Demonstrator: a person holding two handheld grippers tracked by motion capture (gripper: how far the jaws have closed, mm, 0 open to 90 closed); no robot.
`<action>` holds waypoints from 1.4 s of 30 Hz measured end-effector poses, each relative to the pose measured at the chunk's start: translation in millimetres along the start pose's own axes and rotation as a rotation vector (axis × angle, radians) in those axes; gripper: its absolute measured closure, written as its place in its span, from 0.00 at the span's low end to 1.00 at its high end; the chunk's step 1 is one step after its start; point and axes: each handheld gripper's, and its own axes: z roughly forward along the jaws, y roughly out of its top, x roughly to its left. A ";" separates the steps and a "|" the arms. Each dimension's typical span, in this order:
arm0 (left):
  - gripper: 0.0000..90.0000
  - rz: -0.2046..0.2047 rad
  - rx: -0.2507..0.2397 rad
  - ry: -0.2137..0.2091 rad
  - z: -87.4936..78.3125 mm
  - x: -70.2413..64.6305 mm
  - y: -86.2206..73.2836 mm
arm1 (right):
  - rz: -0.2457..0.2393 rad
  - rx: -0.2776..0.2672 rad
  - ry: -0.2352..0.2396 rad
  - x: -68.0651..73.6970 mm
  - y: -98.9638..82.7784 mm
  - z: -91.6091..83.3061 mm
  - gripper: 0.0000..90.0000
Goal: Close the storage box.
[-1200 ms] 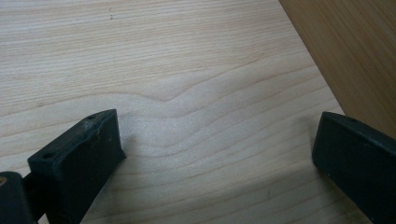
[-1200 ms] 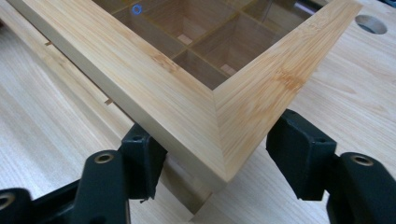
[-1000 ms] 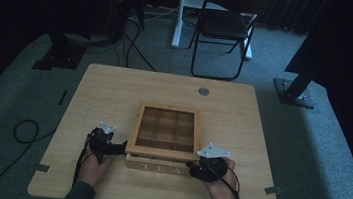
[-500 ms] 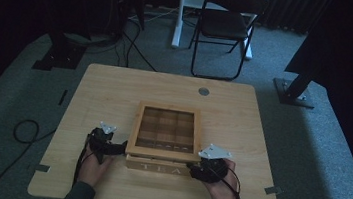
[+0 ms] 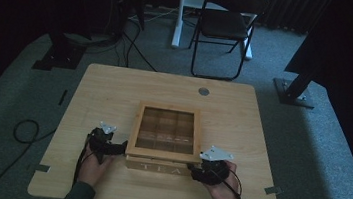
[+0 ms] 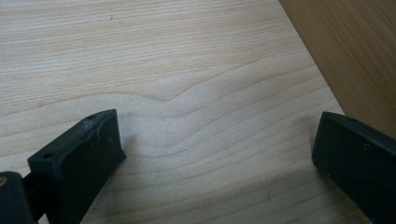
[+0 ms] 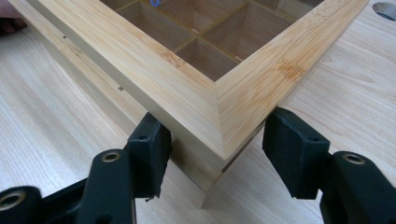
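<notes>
Wooden tea box (image 5: pixel 165 137) sits on the desk (image 5: pixel 115 87) near the middle of its near edge, glass-paned lid on, "TEA" lettered on the front face. Left gripper (image 5: pixel 117 148) lies at the box's left side, jaws spread wide over bare desk, holding nothing; box wall just beside one jaw. Right gripper (image 7: pixel 217 149) straddles the box's near right corner, jaws parted, one to each side of that corner; contact cannot be confirmed.
</notes>
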 end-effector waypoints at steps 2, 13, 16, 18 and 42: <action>0.02 0.000 0.000 0.000 0.0 0.0 0.0 | 0.005 0.002 0.008 0.0 -0.6 -1.1 0.48; 0.02 0.000 0.000 0.000 0.0 0.0 0.0 | 0.012 0.002 0.021 0.2 -3.2 -4.9 0.48; 0.02 0.000 0.000 0.000 0.0 0.0 0.0 | 0.014 0.001 0.022 0.3 -4.5 -5.6 0.48; 0.02 0.000 0.000 0.000 0.0 0.0 0.0 | 0.013 0.002 0.024 0.5 -5.3 -6.0 0.48; 0.02 -0.002 -0.002 0.000 0.1 -0.2 0.0 | 0.018 0.014 0.019 2.6 -10.5 -7.6 0.48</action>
